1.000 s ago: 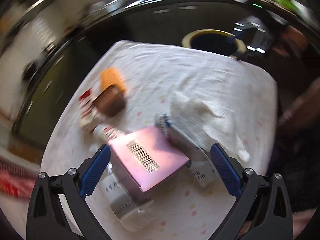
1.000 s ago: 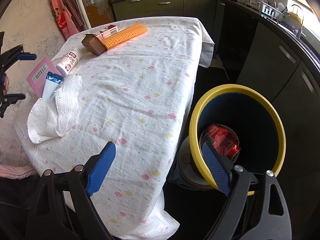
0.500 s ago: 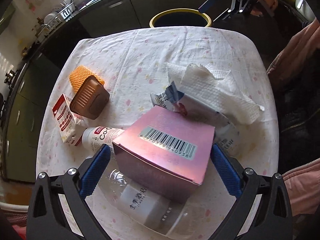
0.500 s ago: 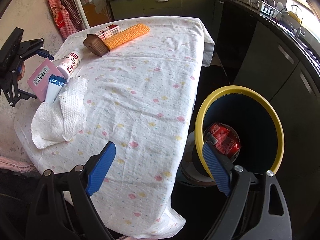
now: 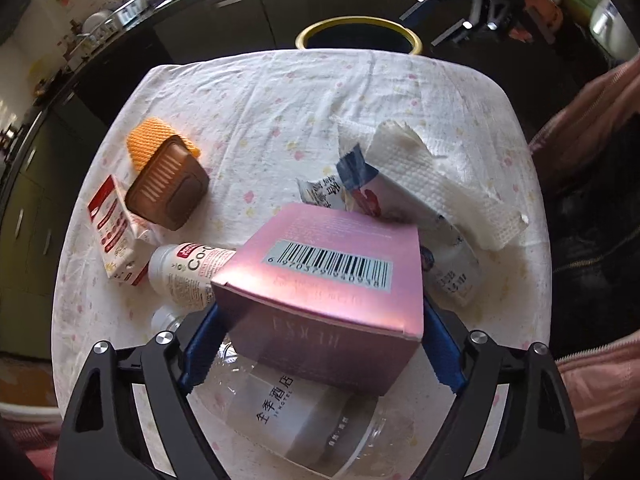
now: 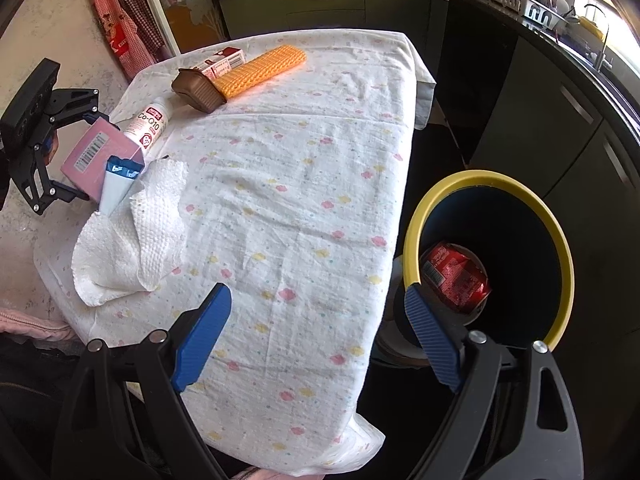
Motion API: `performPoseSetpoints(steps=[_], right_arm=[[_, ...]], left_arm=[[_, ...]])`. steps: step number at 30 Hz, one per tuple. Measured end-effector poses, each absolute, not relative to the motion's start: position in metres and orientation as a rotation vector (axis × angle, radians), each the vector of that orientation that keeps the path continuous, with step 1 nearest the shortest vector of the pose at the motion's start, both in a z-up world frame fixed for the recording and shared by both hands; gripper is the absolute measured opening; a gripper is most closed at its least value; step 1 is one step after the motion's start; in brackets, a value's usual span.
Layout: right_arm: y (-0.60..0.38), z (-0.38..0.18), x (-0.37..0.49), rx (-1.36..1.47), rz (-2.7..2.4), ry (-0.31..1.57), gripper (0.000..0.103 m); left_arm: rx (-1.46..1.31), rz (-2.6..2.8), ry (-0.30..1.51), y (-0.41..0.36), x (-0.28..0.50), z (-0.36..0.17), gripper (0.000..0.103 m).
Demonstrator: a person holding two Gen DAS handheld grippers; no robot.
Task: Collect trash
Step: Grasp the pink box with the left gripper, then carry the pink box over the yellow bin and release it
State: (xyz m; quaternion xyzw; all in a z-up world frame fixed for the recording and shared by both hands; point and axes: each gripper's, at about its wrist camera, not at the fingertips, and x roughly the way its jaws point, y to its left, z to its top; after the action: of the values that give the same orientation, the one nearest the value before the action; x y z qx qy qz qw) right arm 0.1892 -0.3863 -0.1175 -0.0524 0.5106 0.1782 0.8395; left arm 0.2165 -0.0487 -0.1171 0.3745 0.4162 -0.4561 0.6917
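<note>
left gripper [image 5: 320, 344] jaws are closing around the pink box [image 5: 328, 276] at the table's [image 6: 304, 184] near-left corner, pads seemingly not yet pressing; right gripper [image 6: 316, 344] is hanging wide open, empty; box may be slipping onto the clear bottle [image 5: 296, 408] if pinched off-centre.

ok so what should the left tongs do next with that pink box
Probably finish closing. The left tongs straddle the pink box, their jaws closing with a blue pad by each side, though firm contact isn't clear. Once gripped, lift it off the clear bottle toward the bin.
</note>
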Motion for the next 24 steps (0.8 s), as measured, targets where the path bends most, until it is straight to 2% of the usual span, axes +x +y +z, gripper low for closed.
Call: performPoseSetpoints(steps=[14,24], right_arm=[[-0.409,-0.119,0.168,-0.029,0.396,1.035,0.084],[-0.489,-0.107,0.12,0.107,0.23,0.954,0.085]], left_arm=[[0.754,-0.799,0.791,-0.062,0.172,-0.068,0.082],[0.688,-0.911,0.688,-0.168,0.17,-0.026,0.082]])
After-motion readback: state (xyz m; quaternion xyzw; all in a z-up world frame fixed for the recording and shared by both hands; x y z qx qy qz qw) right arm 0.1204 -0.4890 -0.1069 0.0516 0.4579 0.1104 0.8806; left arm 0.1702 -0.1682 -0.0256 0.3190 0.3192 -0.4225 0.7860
